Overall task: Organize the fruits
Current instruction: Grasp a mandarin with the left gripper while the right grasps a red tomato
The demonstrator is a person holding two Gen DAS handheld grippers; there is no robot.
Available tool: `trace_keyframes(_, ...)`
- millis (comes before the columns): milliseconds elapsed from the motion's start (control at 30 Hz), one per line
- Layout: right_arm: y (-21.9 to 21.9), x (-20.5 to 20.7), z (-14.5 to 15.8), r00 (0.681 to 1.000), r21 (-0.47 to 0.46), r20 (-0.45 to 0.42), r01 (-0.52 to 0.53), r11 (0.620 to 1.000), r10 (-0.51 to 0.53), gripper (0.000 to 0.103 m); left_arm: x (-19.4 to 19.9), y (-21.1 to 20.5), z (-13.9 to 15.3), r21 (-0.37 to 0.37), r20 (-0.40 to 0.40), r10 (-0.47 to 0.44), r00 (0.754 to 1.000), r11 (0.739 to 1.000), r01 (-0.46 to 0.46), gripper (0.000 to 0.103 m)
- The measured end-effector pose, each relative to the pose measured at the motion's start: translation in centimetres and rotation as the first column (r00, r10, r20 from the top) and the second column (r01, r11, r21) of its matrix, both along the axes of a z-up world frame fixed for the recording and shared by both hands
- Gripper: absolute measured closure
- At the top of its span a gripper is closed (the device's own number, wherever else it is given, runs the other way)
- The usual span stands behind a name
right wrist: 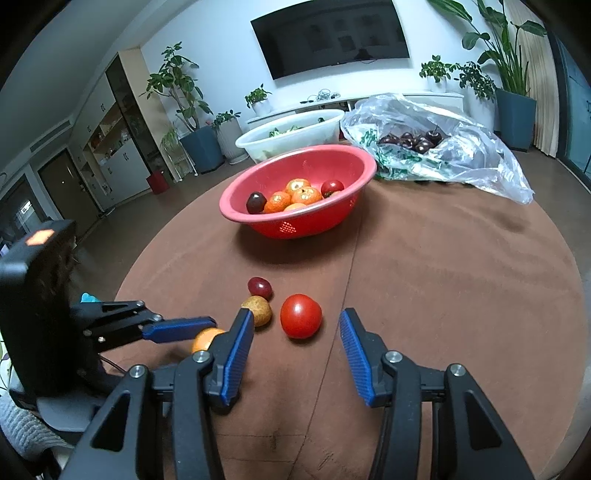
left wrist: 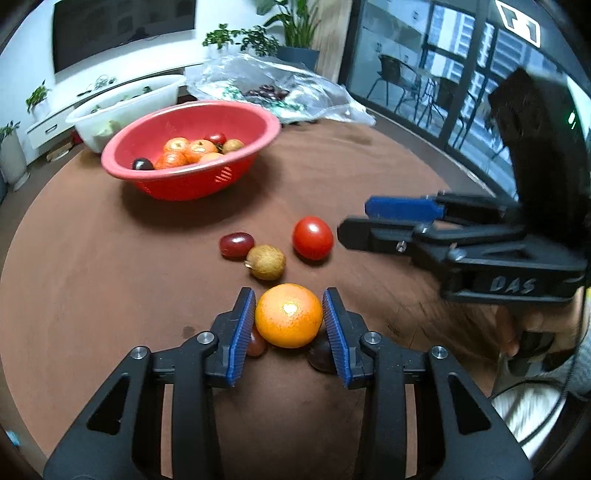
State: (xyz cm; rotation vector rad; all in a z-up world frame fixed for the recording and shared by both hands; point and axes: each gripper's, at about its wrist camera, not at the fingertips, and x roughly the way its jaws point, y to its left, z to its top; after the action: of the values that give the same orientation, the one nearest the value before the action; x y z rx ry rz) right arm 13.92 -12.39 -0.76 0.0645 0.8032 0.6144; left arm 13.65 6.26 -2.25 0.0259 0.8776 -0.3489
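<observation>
Brown round table (right wrist: 443,277), wall television (right wrist: 332,33), potted plants (right wrist: 177,88)

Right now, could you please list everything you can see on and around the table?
orange: one, orange, table, between the left claw's pads
tomato: one, red, table
brown fruit: one, tan, beside tomato
grape: one, dark red, behind brown fruit
dark fruits: two, partly hidden under left claw
basket: one, red, holding mixed fruit
basin: one, white, behind basket
plastic bag: one, clear, holding dark cherries
left claw: pads against the orange
right claw: open, empty
</observation>
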Motion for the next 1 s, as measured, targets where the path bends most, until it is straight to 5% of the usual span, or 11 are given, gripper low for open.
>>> trace_keyframes(500,2.3,2.1,-1.9,0.999,-0.094,-0.044,-0.035,0.995,0.031,0.051,-0.1,1.2,1.0,-0.022,0.027,0.030,0.999,0.999,-0.029,0.067)
trace_keyframes(667,3.0,2.2,-2.5,0.997,-0.114,-0.064,-0.057,0.992,0.050,0.069,-0.1,1.5,1.0,-0.033,0.025,0.039,0.999,0.999,-0.039,0.067)
trace_keyframes(1000,2.8,2.0,-2.3,0.996,-0.100,-0.065,-0.072,0.992,0.066,0.070,0.2,2.7,1.2,-0.067,0.022,0.066,0.998,0.996,-0.065,0.067)
